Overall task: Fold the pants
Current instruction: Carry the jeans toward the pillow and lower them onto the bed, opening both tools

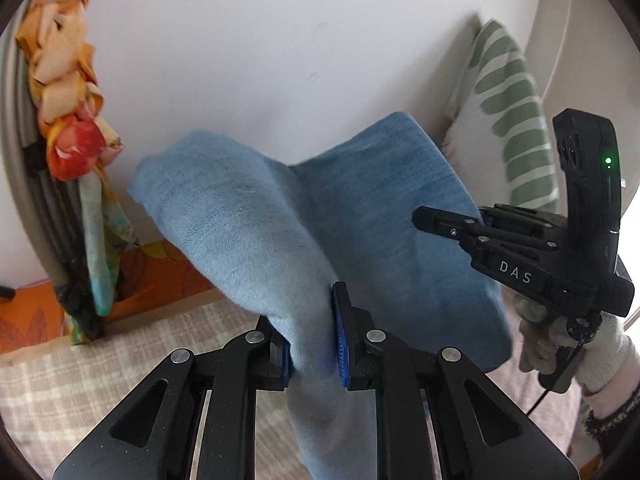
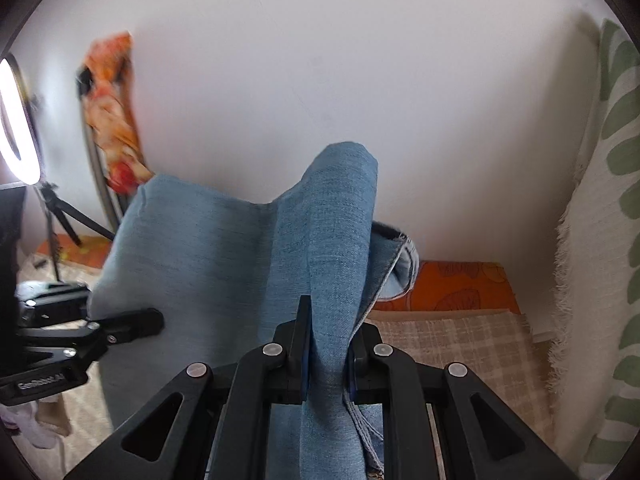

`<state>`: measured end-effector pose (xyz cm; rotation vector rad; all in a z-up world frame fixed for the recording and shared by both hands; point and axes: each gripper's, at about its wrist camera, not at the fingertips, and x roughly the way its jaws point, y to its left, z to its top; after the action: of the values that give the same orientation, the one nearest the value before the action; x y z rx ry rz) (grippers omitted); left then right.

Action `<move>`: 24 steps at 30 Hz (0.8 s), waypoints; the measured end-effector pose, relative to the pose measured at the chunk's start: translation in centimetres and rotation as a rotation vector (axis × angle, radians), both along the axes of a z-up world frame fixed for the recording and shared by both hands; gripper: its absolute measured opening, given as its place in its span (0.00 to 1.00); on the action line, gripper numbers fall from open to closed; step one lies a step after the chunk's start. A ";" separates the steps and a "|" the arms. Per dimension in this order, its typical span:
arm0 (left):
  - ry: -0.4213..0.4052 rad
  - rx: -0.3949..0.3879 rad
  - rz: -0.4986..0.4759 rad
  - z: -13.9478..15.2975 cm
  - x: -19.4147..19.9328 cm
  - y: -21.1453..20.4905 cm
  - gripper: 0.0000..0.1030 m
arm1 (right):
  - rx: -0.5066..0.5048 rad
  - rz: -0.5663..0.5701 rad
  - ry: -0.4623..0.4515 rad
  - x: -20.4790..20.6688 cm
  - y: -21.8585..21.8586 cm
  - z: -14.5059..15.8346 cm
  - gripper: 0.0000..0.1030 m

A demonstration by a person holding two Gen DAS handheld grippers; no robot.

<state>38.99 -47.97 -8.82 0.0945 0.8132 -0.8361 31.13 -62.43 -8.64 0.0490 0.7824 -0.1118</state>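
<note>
A white wall [image 1: 280, 40] rises behind a bed spread with a beige plaid blanket [image 1: 120, 360]. We hold the blue jeans [image 1: 248, 220] lifted above it, draped between us. Our left gripper [image 1: 312, 340] is clamped on one bunched fold, our right gripper [image 2: 328, 352] on another. A leaf-patterned pillow [image 1: 508, 120] leans at the blanket's far right corner, and an orange scarf [image 1: 68, 92] hangs left.

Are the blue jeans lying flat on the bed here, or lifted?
Lifted. The blue jeans hang draped in the air before the wall, pinched by the left gripper and the right gripper, above the checked bedcover.
</note>
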 end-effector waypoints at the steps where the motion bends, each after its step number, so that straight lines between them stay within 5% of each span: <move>1: 0.002 0.015 0.007 -0.3 0.3 -0.2 0.15 | -0.010 -0.002 0.008 0.4 -0.1 -0.4 0.13; 5: 0.037 0.067 0.053 -1.7 1.6 -0.3 0.21 | -0.057 -0.087 0.052 1.9 -1.2 -2.0 0.30; 8: 0.063 0.089 0.059 -2.3 1.6 0.2 0.35 | -0.079 -0.130 0.041 1.7 -1.6 -2.0 0.67; 10: 0.067 0.100 0.069 -2.4 1.3 0.8 0.49 | -0.083 -0.131 0.028 1.3 -1.4 -1.9 0.70; 24: -0.061 0.134 0.086 2.4 -2.2 3.2 0.73 | -0.070 -0.173 -0.014 -2.4 0.6 1.7 0.83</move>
<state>36.81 -44.73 -6.46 0.2016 0.8099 -0.6942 28.73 -61.88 -6.97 0.0509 0.7589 -0.3026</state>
